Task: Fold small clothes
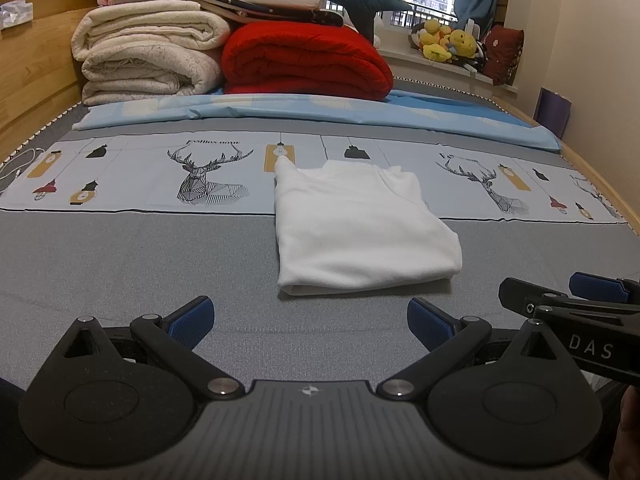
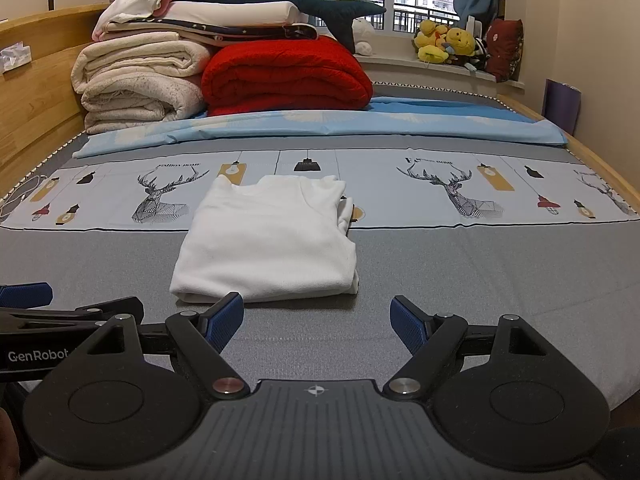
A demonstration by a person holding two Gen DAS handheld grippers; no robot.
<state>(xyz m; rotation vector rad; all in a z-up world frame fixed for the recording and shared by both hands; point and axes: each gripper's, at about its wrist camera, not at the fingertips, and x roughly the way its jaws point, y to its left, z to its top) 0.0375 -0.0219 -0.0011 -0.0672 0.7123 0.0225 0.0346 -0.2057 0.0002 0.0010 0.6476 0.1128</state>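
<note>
A small white garment (image 1: pixel 360 228) lies folded into a neat rectangle on the grey bed cover (image 1: pixel 120 264), its far end over the deer-print strip. In the left wrist view it sits just ahead and right of centre. My left gripper (image 1: pixel 310 326) is open and empty, just short of the garment's near edge. In the right wrist view the same garment (image 2: pixel 268 244) lies ahead and to the left. My right gripper (image 2: pixel 316 324) is open too, its left blue pad (image 2: pixel 226 320) close to the garment's near edge. Each gripper shows at the side of the other's view.
At the far end of the bed are stacked cream blankets (image 1: pixel 148 56), a red blanket (image 1: pixel 304 60) and a blue sheet (image 1: pixel 320 112). A wooden bed frame (image 1: pixel 32 80) runs along the left. Plush toys (image 1: pixel 448 42) sit on the window sill.
</note>
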